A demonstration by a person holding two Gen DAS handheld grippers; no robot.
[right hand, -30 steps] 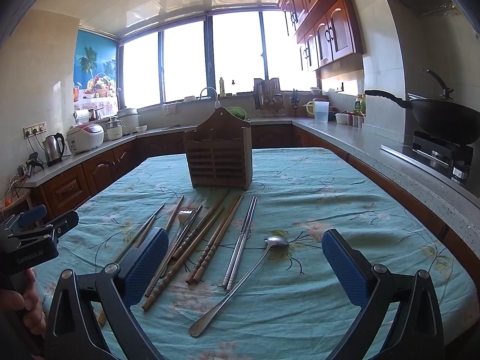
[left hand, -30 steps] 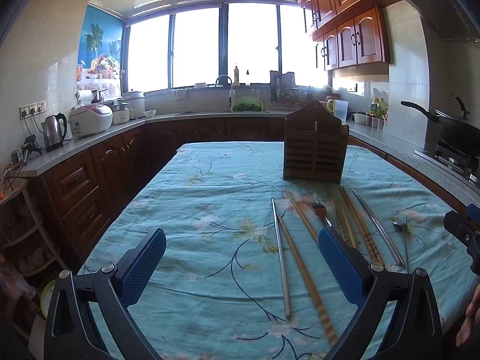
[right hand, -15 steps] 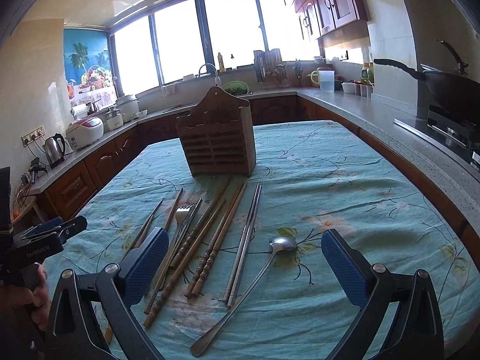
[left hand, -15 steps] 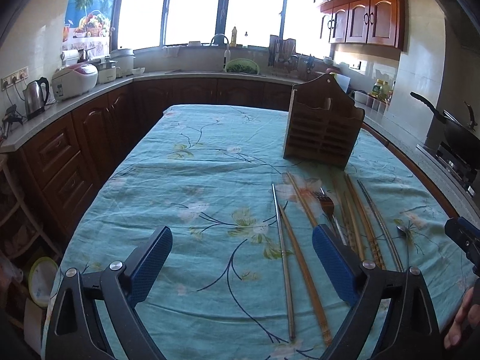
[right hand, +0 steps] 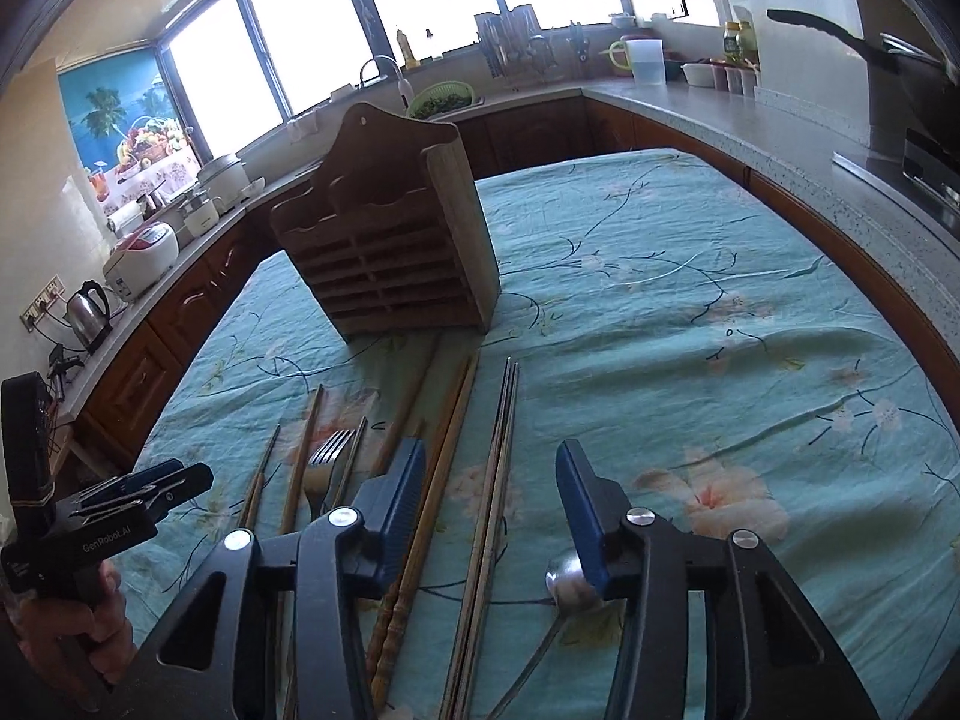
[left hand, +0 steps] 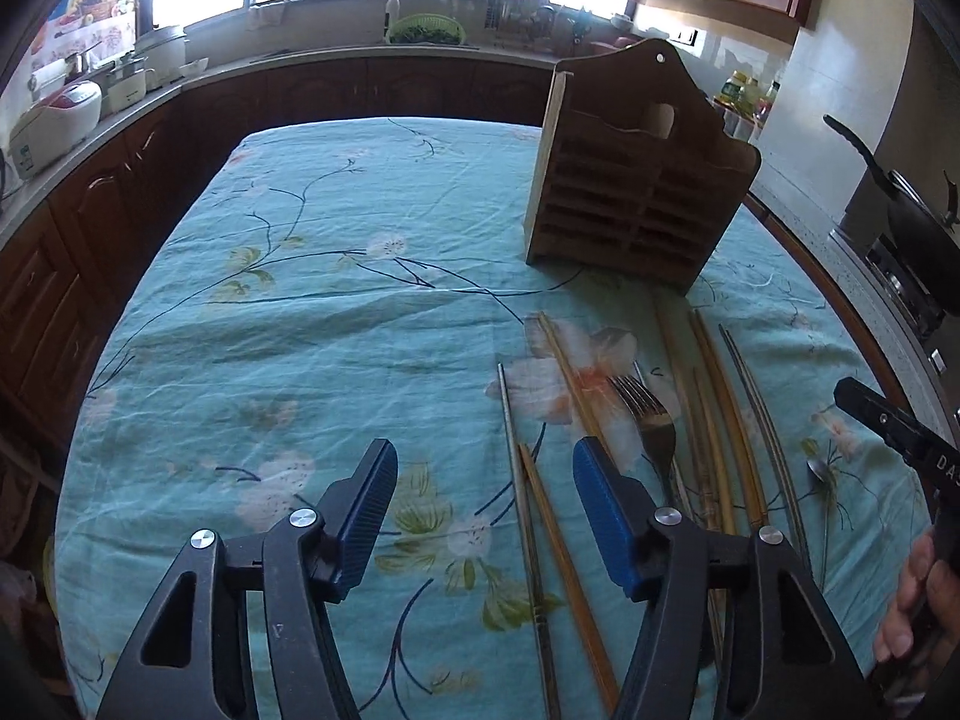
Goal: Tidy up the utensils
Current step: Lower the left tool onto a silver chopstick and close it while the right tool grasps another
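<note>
Right wrist: 1 fork (right hand: 327,461), 1 spoon (right hand: 570,585), 1 wooden holder (right hand: 390,252)

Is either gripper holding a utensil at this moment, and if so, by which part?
Nothing is held. The left gripper and the right gripper both have open jaws with nothing between them; the chopsticks, fork and spoon lie on the tablecloth.

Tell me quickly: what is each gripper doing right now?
Left gripper: open, holding nothing, above the teal floral tablecloth.
Right gripper: open, holding nothing, over the metal chopsticks.
</note>
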